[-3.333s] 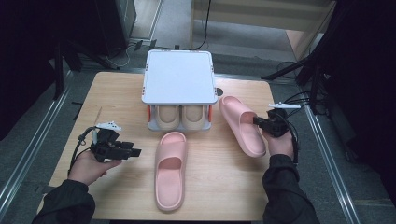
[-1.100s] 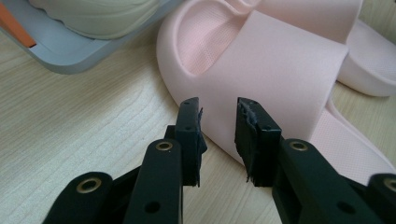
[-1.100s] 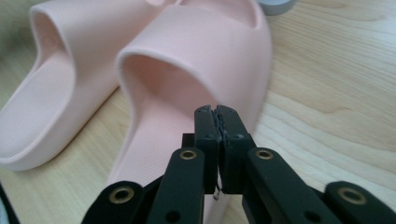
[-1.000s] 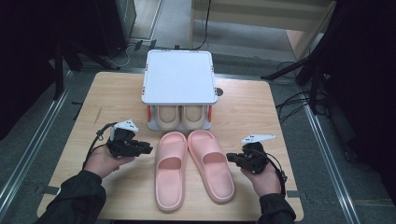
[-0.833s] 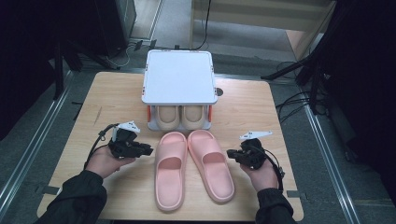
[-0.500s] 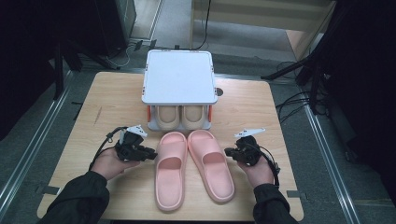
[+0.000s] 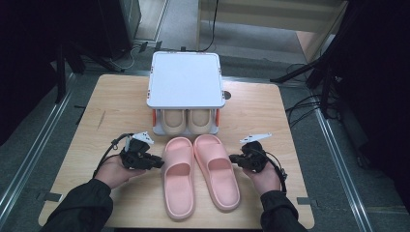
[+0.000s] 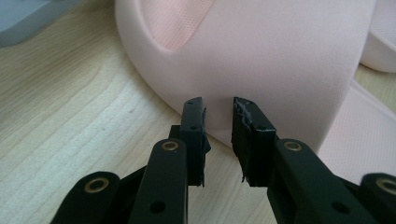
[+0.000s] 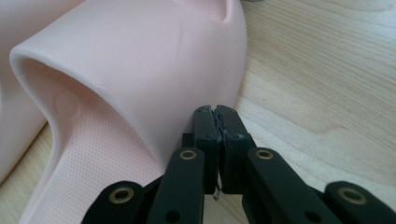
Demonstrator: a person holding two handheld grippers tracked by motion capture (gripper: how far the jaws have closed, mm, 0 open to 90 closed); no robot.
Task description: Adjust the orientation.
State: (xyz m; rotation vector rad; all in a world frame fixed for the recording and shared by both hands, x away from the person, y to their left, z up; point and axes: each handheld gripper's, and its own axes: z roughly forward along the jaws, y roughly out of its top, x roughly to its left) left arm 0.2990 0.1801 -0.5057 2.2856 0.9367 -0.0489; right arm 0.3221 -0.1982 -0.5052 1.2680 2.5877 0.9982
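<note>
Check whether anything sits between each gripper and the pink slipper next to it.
Nothing visible does. The left gripper, jaws apart, meets the left slipper at its outer side; the right gripper, jaws shut, meets the right slipper likewise.

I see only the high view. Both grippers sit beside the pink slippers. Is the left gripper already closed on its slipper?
Observer: No. In the left gripper view the left gripper has a gap between its jaws, with the tips at the side of the left slipper's strap and nothing pinched.
Operator: And the right one, is it open too?
Observer: The right gripper is shut; in its own view the two jaws meet with nothing between them.
Operator: Does it touch the slipper?
Observer: Its tips rest close against the outer side of the right slipper's strap; whether they press on it, I cannot tell.
</note>
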